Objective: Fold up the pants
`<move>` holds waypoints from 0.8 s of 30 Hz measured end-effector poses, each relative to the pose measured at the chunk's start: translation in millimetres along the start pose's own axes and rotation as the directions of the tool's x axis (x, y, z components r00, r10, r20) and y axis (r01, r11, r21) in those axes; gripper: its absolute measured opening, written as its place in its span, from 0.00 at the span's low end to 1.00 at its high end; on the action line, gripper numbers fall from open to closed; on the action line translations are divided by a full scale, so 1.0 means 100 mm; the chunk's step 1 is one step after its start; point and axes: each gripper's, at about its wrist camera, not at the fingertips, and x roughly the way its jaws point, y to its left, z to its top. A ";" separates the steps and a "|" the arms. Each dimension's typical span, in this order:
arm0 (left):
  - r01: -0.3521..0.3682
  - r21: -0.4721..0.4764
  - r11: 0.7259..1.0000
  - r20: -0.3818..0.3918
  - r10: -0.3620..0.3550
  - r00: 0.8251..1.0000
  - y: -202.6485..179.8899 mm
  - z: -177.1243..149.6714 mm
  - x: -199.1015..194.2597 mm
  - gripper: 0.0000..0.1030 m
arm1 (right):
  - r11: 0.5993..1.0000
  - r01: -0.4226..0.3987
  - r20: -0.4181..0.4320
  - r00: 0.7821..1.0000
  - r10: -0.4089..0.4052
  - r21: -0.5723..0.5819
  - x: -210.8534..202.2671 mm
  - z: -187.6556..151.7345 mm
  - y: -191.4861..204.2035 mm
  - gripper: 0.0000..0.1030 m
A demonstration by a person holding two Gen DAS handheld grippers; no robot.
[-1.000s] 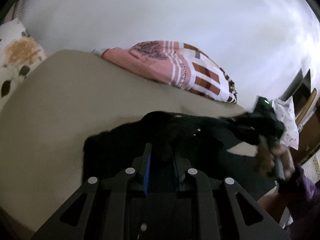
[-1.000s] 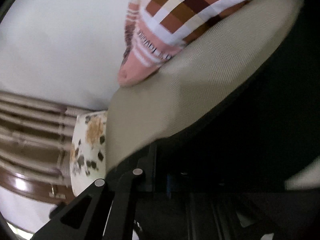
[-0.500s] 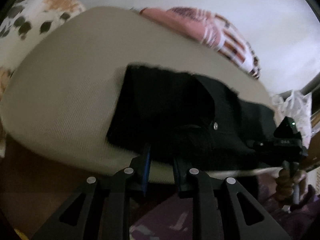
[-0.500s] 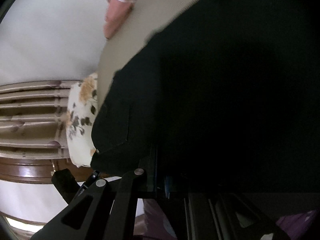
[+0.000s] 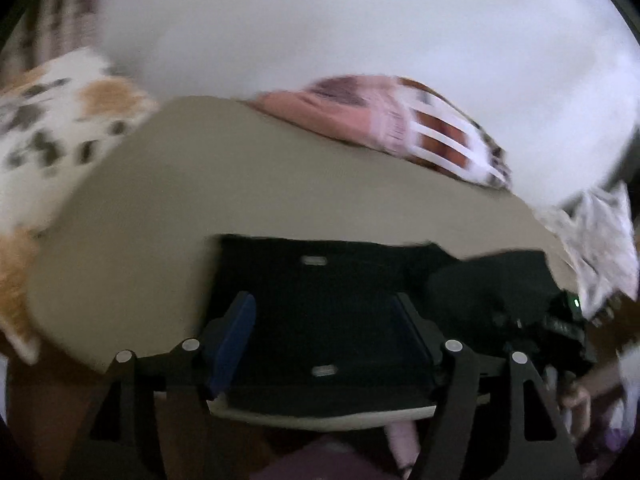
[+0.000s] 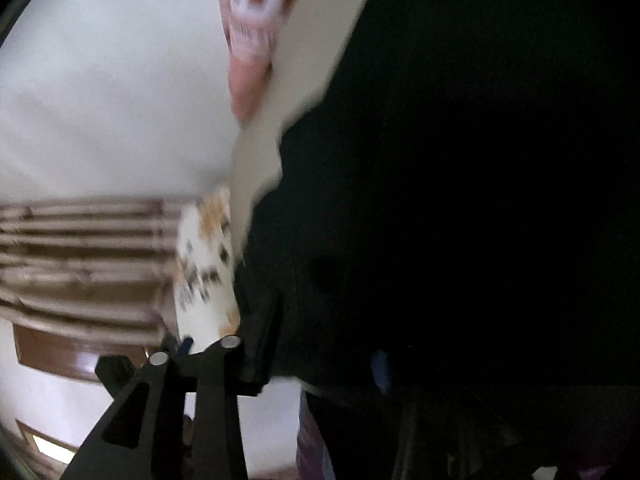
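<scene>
Your black pants (image 5: 332,304) lie folded into a flat, roughly rectangular stack at the near edge of the beige cushion (image 5: 168,208). In your right wrist view the pants (image 6: 460,200) fill most of the frame as dark, featureless fabric.

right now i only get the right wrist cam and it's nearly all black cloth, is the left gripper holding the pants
Observer: No. The left gripper is open, fingers spread wide over the black pants.
Operator: pants flat or bunched
Observer: Flat on the beige cushion in front of the left gripper; they look lumpier toward the right gripper.
Operator: anything past that end
Observer: A white patterned cloth sits just beyond the cushion's right end.
</scene>
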 end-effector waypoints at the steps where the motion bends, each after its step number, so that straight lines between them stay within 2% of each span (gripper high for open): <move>1: 0.043 0.024 0.999 -0.034 -0.042 0.999 -0.14 -0.02 0.14 0.68 | 1.000 -0.014 0.035 0.999 0.014 0.006 -0.13 0.05 -0.05 0.40; 3: 0.067 0.071 0.995 -0.115 -0.058 0.992 -0.34 -0.12 0.42 0.68 | 0.999 -0.040 0.098 0.994 0.039 0.006 -0.37 0.20 -0.13 0.40; 5: 0.085 0.078 0.993 -0.190 -0.069 0.979 -0.42 -0.20 0.69 0.68 | 0.999 -0.039 0.154 0.987 0.041 -0.019 -0.56 0.35 -0.17 0.40; 9: 0.043 0.068 0.997 -0.278 -0.022 0.960 -0.38 -0.40 1.01 0.68 | 0.998 -0.030 0.285 0.958 0.043 -0.052 -1.00 0.72 -0.32 0.40; 11: 0.047 0.045 0.998 -0.259 -0.034 0.965 -0.35 -0.44 0.99 0.68 | 0.997 -0.054 0.318 0.946 0.066 -0.047 -1.19 0.97 -0.45 0.40; 12: 0.046 0.042 0.998 -0.259 -0.034 0.965 -0.35 -0.43 0.99 0.68 | 0.999 -0.025 0.331 0.943 0.037 -0.041 -1.21 1.07 -0.47 0.40; 14: 0.039 0.042 0.998 -0.266 -0.026 0.964 -0.36 -0.45 0.99 0.68 | 0.999 -0.029 0.347 0.937 0.036 -0.023 -1.30 1.25 -0.59 0.40; 15: 0.037 0.043 0.998 -0.267 -0.024 0.963 -0.35 -0.44 1.00 0.68 | 1.000 -0.020 0.365 0.931 0.018 0.000 -1.35 1.34 -0.66 0.37; 17: 0.029 0.055 0.998 -0.272 -0.013 0.962 -0.39 -0.43 1.02 0.68 | 0.998 -0.050 0.400 0.916 0.034 0.030 -1.48 1.49 -0.76 0.33; 18: 0.024 0.062 0.998 -0.274 -0.006 0.962 -0.40 -0.41 1.04 0.68 | 0.999 -0.038 0.418 0.908 0.019 0.037 -1.56 1.55 -0.78 0.27; 19: 0.020 0.071 0.997 -0.275 0.000 0.961 -0.39 -0.40 1.04 0.68 | 0.999 0.002 0.424 0.906 -0.019 0.041 -1.60 1.62 -0.79 0.10; 21: 0.012 0.088 0.996 -0.276 0.013 0.961 -0.38 -0.39 1.04 0.68 | 0.996 0.044 0.409 0.910 -0.072 0.078 -1.65 1.73 -0.84 0.06; 24: 0.003 0.110 0.994 -0.274 0.027 0.961 -0.40 -0.39 1.05 0.68 | 0.995 0.056 0.407 0.909 -0.087 0.088 -1.79 1.72 -0.84 0.05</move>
